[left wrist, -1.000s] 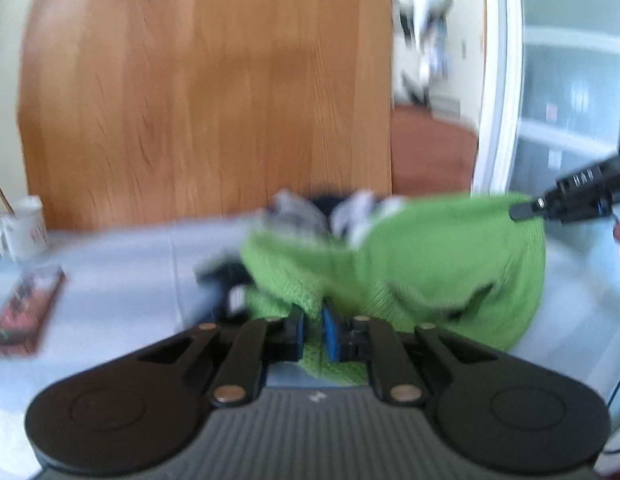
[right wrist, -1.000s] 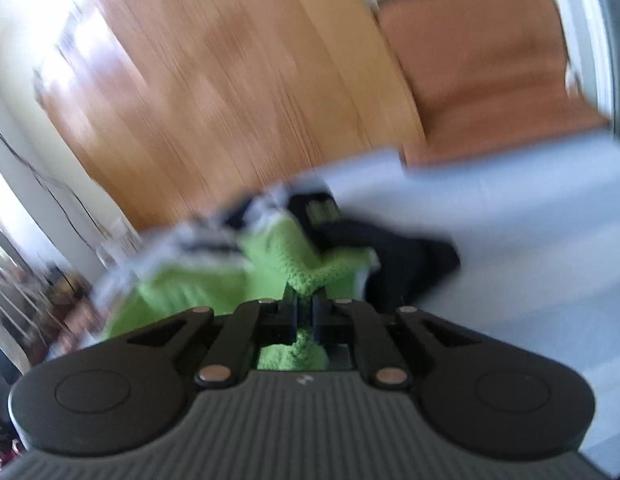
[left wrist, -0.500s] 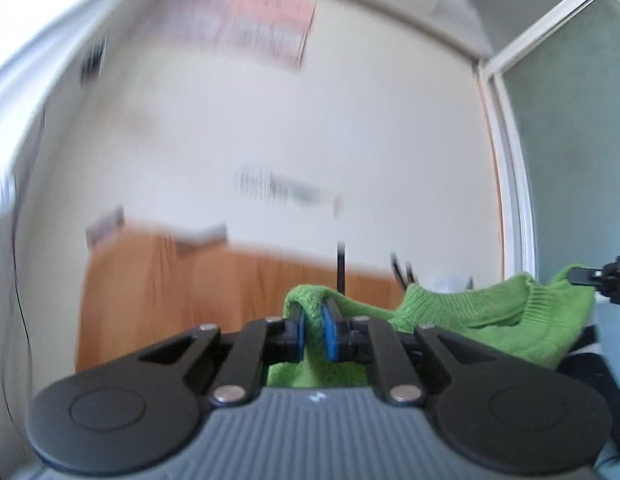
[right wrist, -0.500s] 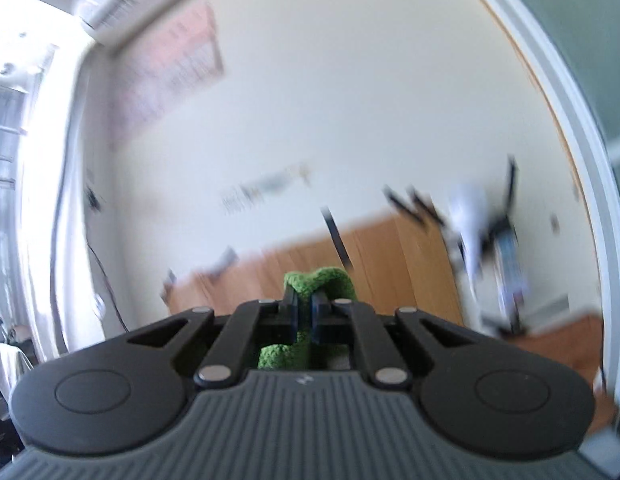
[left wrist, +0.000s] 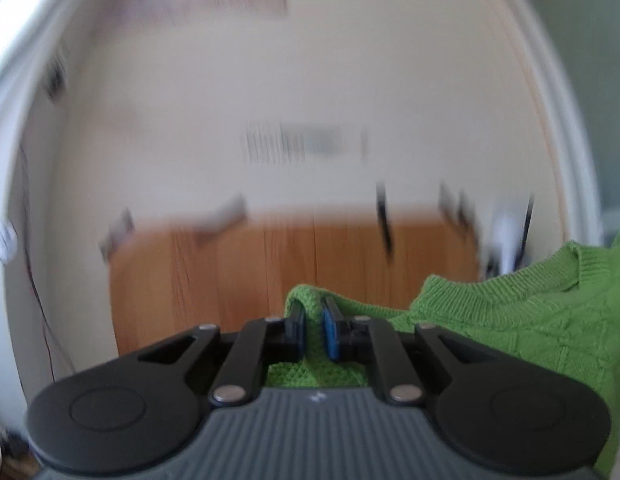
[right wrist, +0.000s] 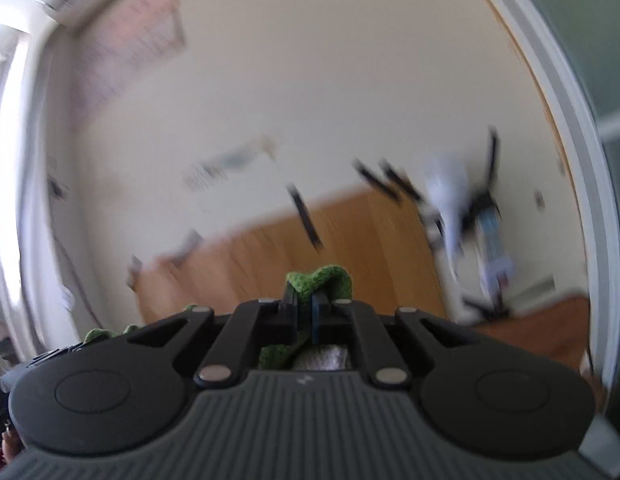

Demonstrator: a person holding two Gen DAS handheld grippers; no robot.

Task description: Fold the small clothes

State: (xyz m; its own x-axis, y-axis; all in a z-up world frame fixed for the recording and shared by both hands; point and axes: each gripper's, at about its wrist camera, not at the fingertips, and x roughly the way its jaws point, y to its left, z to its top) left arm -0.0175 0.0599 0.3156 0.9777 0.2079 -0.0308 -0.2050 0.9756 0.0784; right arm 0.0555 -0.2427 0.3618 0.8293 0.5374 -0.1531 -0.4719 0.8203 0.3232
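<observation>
Here, green sweater (left wrist: pixel 510 320) between both fingers (left wrist: pixel 297 326).

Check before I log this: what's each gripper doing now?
Left gripper: shut on the green knit sweater.
Right gripper: shut on the same sweater.

The green sweater (left wrist: pixel 522 320) is a chunky knit, matt and rough, with a ribbed collar and a diamond pattern across its body; a fold of it sits pinched between the left tongs (left wrist: pixel 314 334). Those tongs are matt black plastic with blue pads, silver metal rivets and a ribbed grey housing. The right tongs (right wrist: pixel 304 316) look alike and grip another fold. Beyond both, the wooden board (left wrist: pixel 269 276) shows warm grain, and the wall (left wrist: pixel 310 80) is matt cream.
</observation>
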